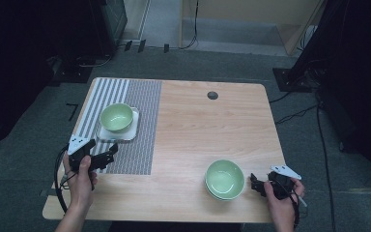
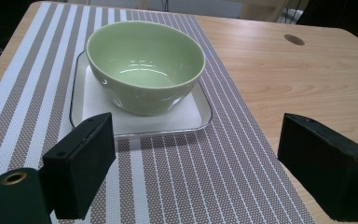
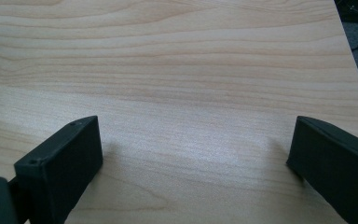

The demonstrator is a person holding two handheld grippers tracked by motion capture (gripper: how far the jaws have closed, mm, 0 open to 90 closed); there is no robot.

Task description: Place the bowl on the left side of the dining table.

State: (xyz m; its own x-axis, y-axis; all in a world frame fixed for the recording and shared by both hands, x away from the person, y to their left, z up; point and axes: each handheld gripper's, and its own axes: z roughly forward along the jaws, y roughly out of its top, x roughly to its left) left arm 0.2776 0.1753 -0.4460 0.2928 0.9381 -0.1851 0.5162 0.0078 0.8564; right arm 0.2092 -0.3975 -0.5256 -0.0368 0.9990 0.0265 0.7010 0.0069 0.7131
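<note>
On the striped placemat (image 1: pixel 125 125) at the table's left side, a green bowl (image 1: pixel 116 117) sits upright in a white square tray (image 1: pixel 131 131). The left gripper (image 1: pixel 107 157) hangs near the tray's front edge, jaws spread wide and empty. Bare mat lies between them. Near the front right edge of the wooden table (image 1: pixel 198 125), the right gripper (image 1: pixel 255 185) sits just beside a second green bowl (image 1: pixel 224 180), jaws apart over bare wood.
</note>
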